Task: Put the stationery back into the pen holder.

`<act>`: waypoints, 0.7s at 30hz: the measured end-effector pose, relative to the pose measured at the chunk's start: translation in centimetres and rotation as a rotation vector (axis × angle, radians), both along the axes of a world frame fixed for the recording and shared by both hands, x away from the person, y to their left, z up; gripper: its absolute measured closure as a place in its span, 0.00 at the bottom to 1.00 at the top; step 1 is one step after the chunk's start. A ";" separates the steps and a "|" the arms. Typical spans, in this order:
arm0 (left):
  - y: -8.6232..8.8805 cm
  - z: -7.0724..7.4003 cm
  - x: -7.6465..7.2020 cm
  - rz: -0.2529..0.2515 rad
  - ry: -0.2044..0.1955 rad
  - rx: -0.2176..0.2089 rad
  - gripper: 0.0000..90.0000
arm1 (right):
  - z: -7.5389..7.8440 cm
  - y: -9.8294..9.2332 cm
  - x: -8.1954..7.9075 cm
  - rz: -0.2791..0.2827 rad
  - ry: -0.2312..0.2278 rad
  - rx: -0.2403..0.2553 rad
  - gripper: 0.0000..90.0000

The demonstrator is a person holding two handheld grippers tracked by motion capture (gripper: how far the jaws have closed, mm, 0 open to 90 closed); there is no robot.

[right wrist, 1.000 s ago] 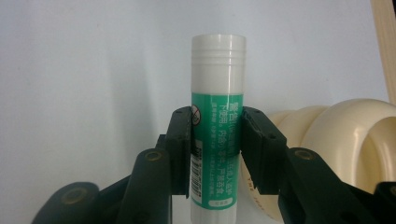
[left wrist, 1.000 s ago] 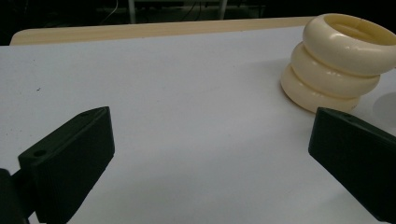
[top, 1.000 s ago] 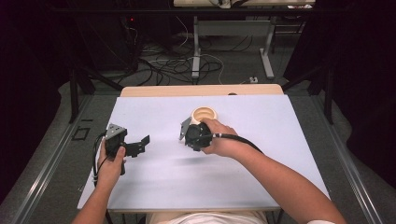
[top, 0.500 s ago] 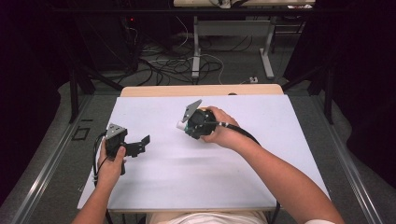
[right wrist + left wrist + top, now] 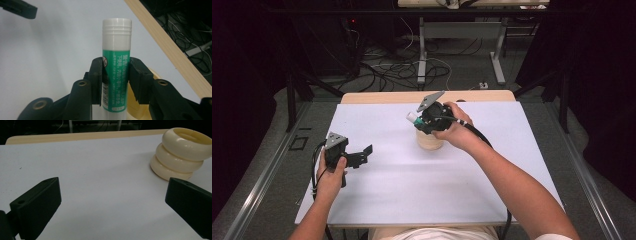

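Observation:
A glue stick (image 5: 116, 62) with a green label and a white cap stands between the pads of my right gripper (image 5: 116, 72), which is shut on it. In the high view that right gripper (image 5: 424, 120) hangs just above a cream ribbed cup (image 5: 429, 141) at mid-table, the glue stick's white cap (image 5: 412, 117) poking out to the left. My left gripper (image 5: 362, 155) rests low at the table's left, open and holding nothing. In the left gripper view the left gripper (image 5: 112, 185) has wide jaws, and the cream cup (image 5: 182, 152) of three stacked rings stands at the far right.
The white table top (image 5: 412, 190) has a wooden strip (image 5: 382, 96) along its far edge. Behind the table, cables (image 5: 387, 65) lie on the floor and a metal stand (image 5: 422, 50) rises. A black cable (image 5: 482, 137) trails from my right gripper along the forearm.
My right gripper has risen with the glue stick and moved toward the far edge, so the cream cup now shows beneath it. The left gripper has stayed where it was.

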State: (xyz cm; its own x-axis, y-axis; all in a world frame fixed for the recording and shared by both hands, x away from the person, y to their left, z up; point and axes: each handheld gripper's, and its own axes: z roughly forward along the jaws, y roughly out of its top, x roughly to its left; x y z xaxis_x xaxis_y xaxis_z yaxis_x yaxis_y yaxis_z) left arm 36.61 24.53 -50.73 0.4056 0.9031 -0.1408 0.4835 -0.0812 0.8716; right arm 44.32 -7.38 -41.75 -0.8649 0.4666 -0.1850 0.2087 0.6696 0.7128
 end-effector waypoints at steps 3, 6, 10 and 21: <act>0.0 0.0 0.0 0.000 0.001 0.001 0.00 | 0.2 -0.5 0.4 -0.036 -0.006 0.023 0.73; 0.0 0.0 0.0 0.000 0.001 0.001 0.00 | 0.4 -1.1 0.9 -0.067 -0.008 0.041 0.73; 0.0 0.0 0.0 -0.001 0.001 0.001 0.00 | 0.5 -1.7 1.5 -0.103 -0.012 0.068 0.73; 0.0 0.0 0.0 -0.001 0.001 0.001 0.00 | 0.2 -3.0 3.0 -0.205 0.006 0.190 0.73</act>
